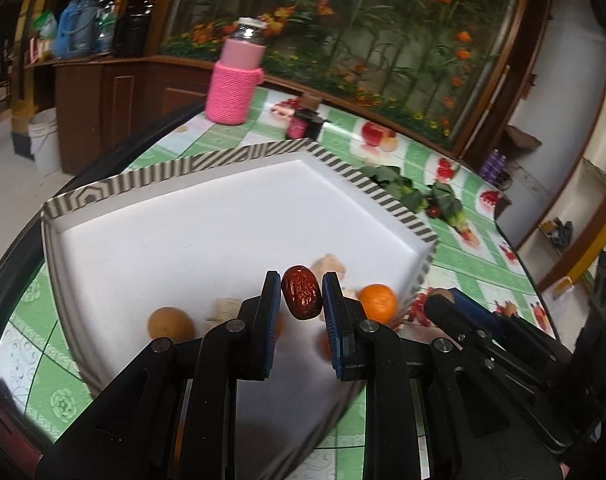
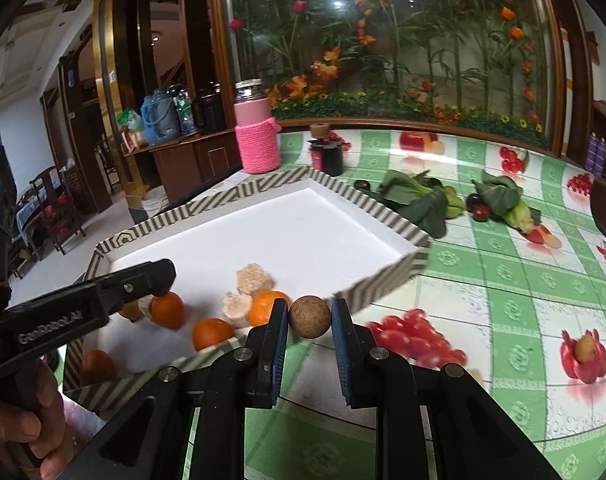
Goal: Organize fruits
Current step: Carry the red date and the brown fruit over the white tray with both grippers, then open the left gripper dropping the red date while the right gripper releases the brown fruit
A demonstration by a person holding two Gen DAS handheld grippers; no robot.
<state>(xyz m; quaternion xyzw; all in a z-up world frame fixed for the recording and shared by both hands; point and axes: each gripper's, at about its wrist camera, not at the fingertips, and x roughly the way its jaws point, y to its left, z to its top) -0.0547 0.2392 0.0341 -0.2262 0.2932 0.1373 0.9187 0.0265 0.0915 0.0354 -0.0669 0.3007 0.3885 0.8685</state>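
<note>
While the left gripper [image 1: 301, 294] is clamped on a red date [image 1: 301, 293] over the tray's [image 1: 115, 189] near end, the right gripper [image 2: 310, 317] pinches a brown round fruit [image 2: 310, 316] just outside the rim. Carry both inside w/ grip kept, lower close to the white floor beside the oranges [image 2: 213, 333], then release so nothing rolls.
</note>
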